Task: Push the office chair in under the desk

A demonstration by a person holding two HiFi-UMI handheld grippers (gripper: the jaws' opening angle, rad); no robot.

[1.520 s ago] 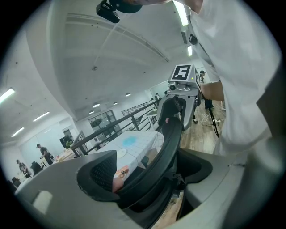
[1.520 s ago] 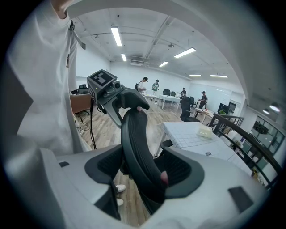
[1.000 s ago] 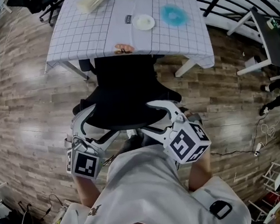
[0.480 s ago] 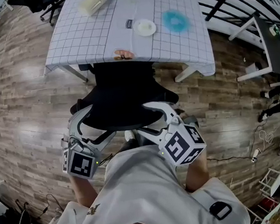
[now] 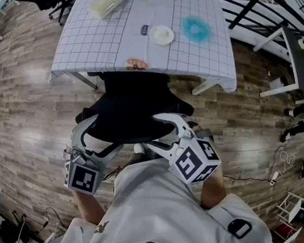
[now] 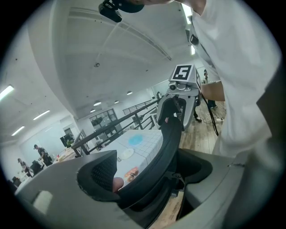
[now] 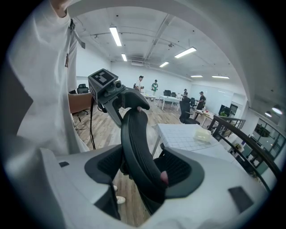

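The black office chair stands in front of the desk, which has a white grid cloth; the front of the seat is under the desk's near edge. My left gripper is shut on the left end of the backrest's top rim, and my right gripper on the right end. In the left gripper view the curved backrest rim runs between my jaws to the right gripper. In the right gripper view the rim sits clamped in my jaws, with the left gripper at its far end.
On the desk lie a white plate, a blue round thing and a cream box. A white desk leg angles out right of the chair. Cables trail over the wood floor. More white furniture stands at the right.
The chair has rolled a little further under the desk, and less of its seat shows. Both grippers moved forward with the backrest, still clamped on it.
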